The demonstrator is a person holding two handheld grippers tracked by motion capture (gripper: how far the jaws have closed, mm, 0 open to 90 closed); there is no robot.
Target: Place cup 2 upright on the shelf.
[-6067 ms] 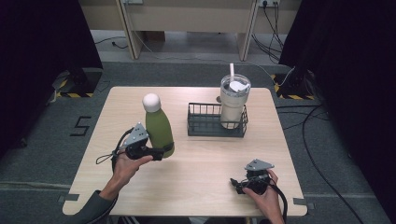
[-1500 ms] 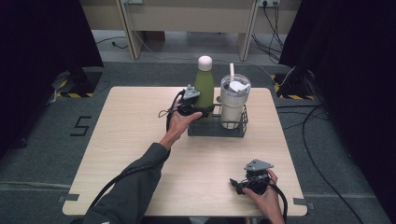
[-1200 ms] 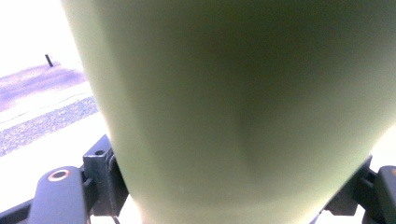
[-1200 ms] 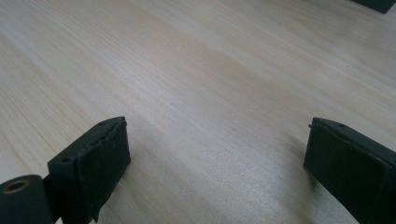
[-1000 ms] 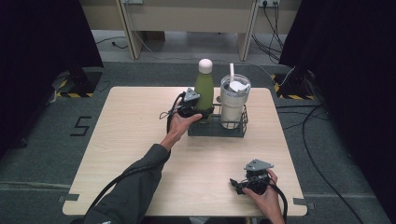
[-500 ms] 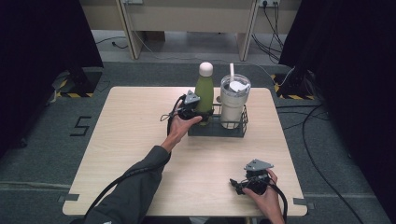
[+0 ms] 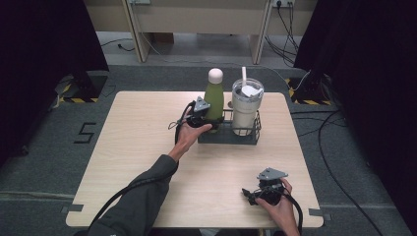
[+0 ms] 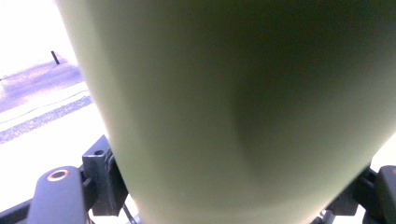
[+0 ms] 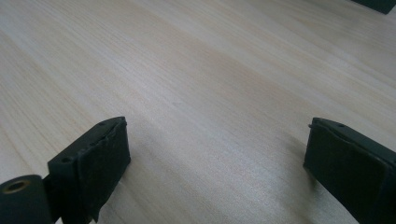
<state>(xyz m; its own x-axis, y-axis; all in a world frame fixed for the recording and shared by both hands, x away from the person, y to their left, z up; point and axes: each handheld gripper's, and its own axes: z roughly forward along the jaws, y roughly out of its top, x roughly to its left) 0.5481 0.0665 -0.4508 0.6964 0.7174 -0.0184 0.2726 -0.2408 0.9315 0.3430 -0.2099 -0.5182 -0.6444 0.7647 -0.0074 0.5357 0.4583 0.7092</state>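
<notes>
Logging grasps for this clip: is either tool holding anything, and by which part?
The left tool grips the green bottle by its lower body, over the wire basket. The right tool is open, holding nothing.

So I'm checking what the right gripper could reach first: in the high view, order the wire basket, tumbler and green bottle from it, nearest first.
From the right gripper:
1. Wire basket, ahead mid-table.
2. Tumbler, in the basket's right half.
3. Green bottle, in its left half.
</notes>
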